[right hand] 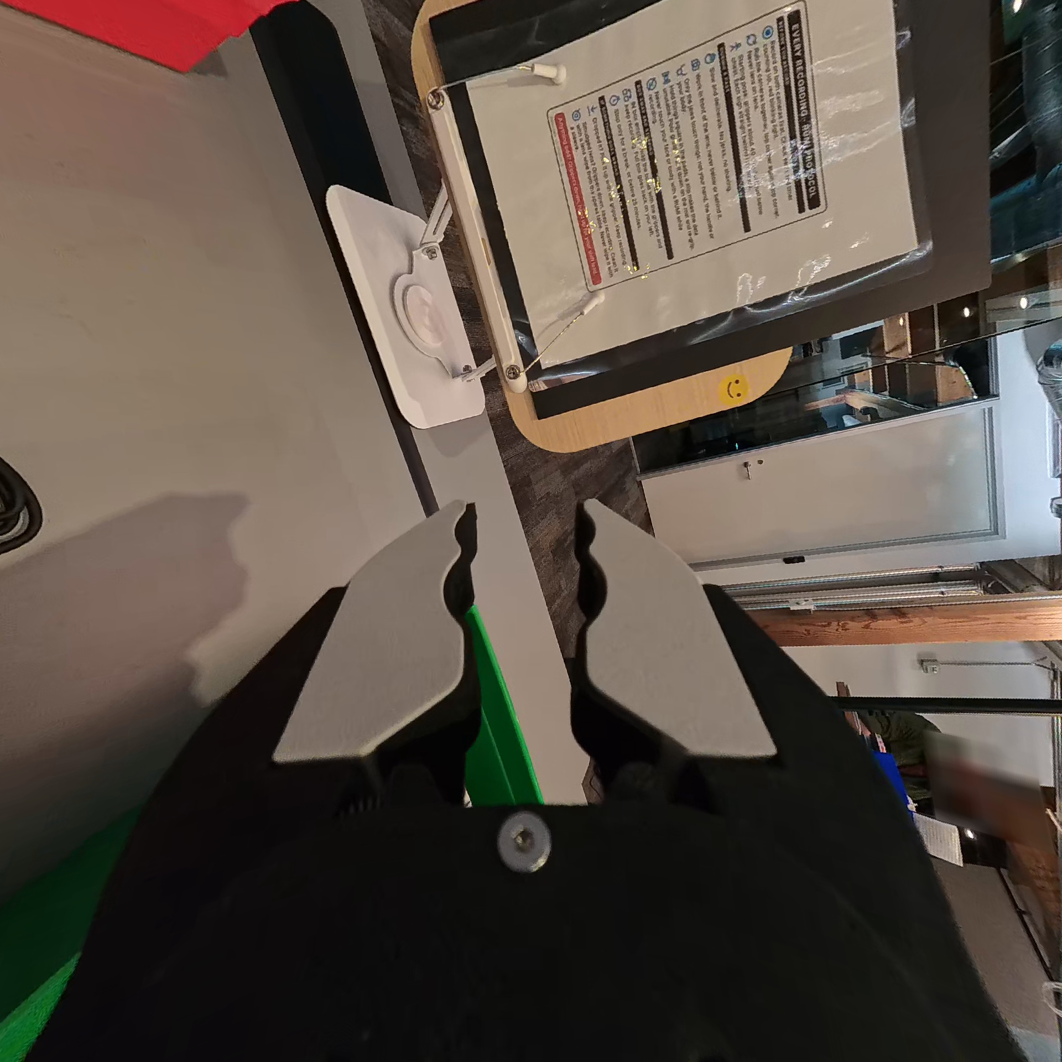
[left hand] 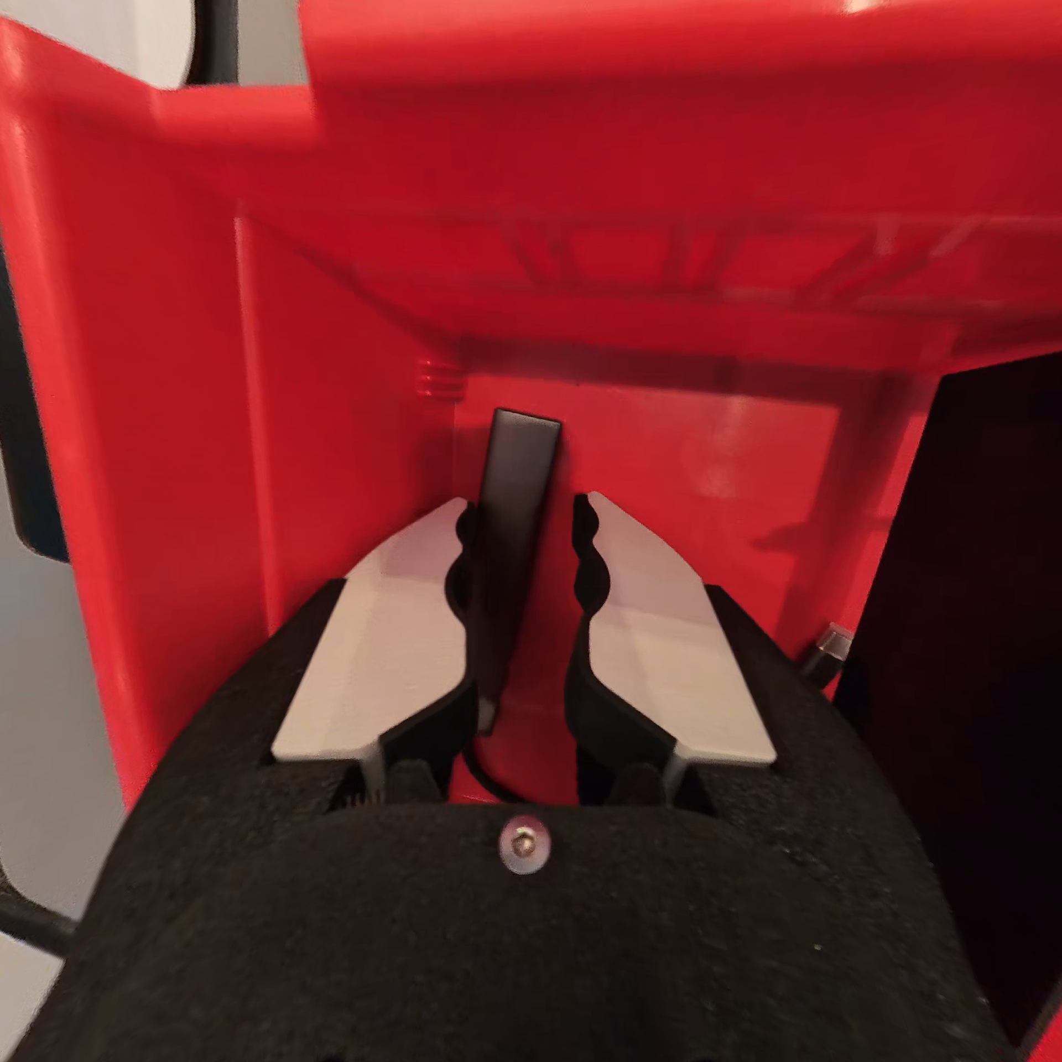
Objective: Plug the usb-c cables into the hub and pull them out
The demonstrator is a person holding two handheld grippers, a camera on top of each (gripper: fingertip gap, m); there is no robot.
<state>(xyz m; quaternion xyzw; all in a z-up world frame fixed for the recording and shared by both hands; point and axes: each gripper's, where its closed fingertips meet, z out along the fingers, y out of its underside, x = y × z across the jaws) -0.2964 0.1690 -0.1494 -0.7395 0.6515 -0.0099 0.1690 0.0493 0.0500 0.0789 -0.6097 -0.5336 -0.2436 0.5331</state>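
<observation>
Both tools (left hand: pixel 523 506) (right hand: pixel 526 511) agape.

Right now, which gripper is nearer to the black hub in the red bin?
Left. The left gripper is open around the hub inside the red bin. The right gripper is open over the grey table, with no hub in its view.

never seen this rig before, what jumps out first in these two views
In the left wrist view, a bright red plastic bin fills the picture, and a slim black rectangular hub lies on its floor between the open fingers of the left gripper. In the right wrist view, the empty, open right gripper points past the grey table edge toward a laminated white instruction sheet on a wooden board.
</observation>
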